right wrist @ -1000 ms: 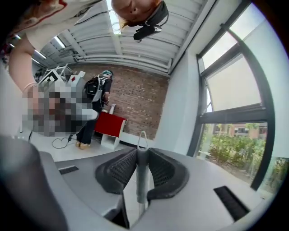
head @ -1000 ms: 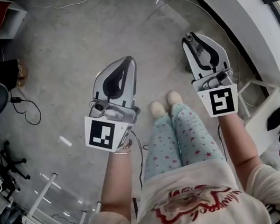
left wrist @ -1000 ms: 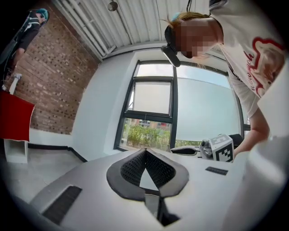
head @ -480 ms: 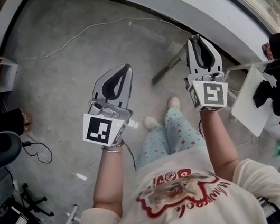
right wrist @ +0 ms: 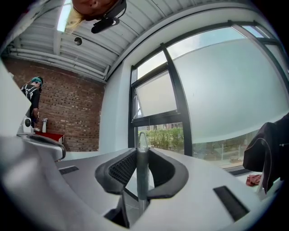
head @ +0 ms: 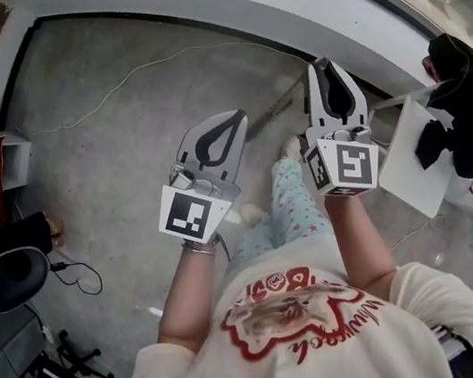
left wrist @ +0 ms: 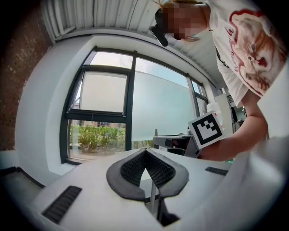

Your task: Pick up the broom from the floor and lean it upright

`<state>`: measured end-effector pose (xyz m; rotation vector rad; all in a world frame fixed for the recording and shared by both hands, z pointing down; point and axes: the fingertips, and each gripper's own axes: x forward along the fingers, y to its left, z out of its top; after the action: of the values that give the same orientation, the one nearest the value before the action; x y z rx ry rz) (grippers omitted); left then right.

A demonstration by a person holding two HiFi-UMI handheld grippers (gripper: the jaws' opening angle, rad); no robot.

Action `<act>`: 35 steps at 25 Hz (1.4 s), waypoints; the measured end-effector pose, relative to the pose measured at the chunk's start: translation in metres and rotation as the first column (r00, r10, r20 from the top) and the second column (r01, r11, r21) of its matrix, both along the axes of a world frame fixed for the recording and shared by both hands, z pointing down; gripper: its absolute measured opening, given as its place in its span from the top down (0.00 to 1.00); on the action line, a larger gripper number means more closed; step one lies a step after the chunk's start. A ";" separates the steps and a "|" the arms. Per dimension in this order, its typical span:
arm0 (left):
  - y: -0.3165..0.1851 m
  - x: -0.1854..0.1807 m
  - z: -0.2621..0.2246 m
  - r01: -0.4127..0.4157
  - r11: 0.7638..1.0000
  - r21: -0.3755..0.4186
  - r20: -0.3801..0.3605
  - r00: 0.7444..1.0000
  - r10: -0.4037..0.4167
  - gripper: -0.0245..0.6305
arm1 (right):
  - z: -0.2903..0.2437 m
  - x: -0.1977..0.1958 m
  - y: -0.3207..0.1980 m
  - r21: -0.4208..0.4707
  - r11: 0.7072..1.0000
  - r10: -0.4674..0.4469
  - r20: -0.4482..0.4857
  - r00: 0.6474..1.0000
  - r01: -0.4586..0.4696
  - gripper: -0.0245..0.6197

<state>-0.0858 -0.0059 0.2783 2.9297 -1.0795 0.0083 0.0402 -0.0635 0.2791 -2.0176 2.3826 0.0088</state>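
Right gripper (right wrist: pixel 141 152) pinches the broom (right wrist: pixel 142 176) by its thin grey handle, which stands upright between the pads with its looped tip poking out at 12 o'clock. In the head view the bristle end (head: pixel 271 118) shows against the floor (head: pixel 122 158), at 8 o'clock from that gripper and at 3 o'clock just beside the left gripper (head: pixel 239 118), whose jaws are pressed together on nothing.

We hold our left forearm (head: pixel 186 296) and right forearm (head: pixel 355 239) out ahead of our chest, both grippers pointing level and away from us. Our left hand-held gripper (head: pixel 234 117) has its jaw tips pressed together on nothing. Our right hand-held gripper (head: pixel 321 63), farther out, clamps a thin grey broom handle (right wrist: pixel 142 173) between its jaws.
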 end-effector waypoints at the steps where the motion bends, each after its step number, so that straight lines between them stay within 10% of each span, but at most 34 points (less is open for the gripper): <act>1: -0.006 0.008 -0.001 -0.011 1.000 -0.003 0.000 1.000 0.011 0.94 | 0.000 0.003 -0.004 -0.001 1.000 -0.006 -0.001 1.000 0.006 0.81; 13: -0.133 0.090 0.006 -0.051 0.996 -0.070 0.000 0.999 0.051 0.94 | 0.022 0.077 -0.099 -0.076 0.997 -0.010 0.011 1.000 0.011 0.81; 26: -0.227 0.191 -0.014 -0.218 0.976 -0.024 0.001 0.976 0.218 0.94 | 0.003 0.191 -0.160 -0.052 0.982 0.184 0.015 0.983 -0.183 0.81; 30: -0.256 0.218 -0.002 -0.327 0.944 -0.053 -0.012 0.945 0.327 0.94 | 0.007 0.217 -0.177 -0.066 0.952 0.299 0.014 0.954 -0.298 0.81; 35: -0.308 0.263 0.025 -0.513 0.848 -0.135 -0.030 0.857 0.514 0.94 | 0.021 0.262 -0.199 -0.103 0.862 0.498 -0.009 0.867 -0.496 0.81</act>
<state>0.1769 -0.3137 0.3032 2.9853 -0.2452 0.0967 0.3024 -0.2629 0.3002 -2.6070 1.8106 -0.1244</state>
